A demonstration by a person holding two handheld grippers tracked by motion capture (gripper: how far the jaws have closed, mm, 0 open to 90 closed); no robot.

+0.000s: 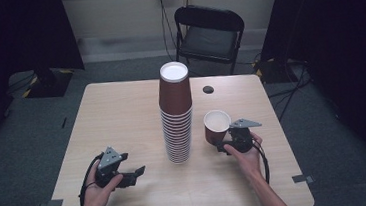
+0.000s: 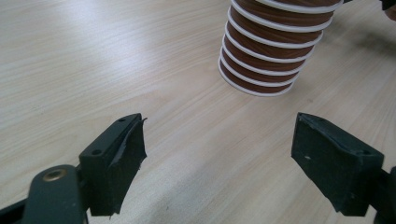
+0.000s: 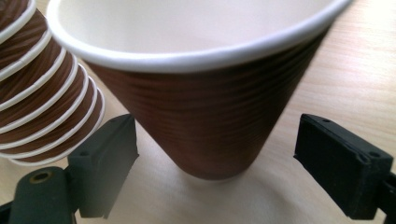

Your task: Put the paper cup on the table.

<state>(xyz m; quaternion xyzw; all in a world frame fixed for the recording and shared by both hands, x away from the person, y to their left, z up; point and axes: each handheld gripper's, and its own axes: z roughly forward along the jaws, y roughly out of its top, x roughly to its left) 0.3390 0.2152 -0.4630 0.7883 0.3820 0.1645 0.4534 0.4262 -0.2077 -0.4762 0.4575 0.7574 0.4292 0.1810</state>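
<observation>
Pale wood grain runs across the counter [image 1: 121, 113], lit against a dark room. Nearest, at the left, the left tool [image 1: 136, 173] is held low over bare wood with its jaws spread wide and nothing between them, aimed towards the stack [image 1: 176, 114]. At the right, the right tool [image 1: 223, 144] is set around a single cup [image 1: 216, 125]: the jaws are parted on either side of its ribbed wall and no contact can be seen. The cup stands mouth-up on its narrow base just beside the stack, axis near vertical, perhaps tipped a little. It is judged light, thin and easily crushed, so a gentle hold low on the ribbed wall is suggested. The stack, upside down, stands at mid-counter. Beyond, a small dark disc [image 1: 208, 89] is passed, then a folding chair [image 1: 208, 30].
</observation>
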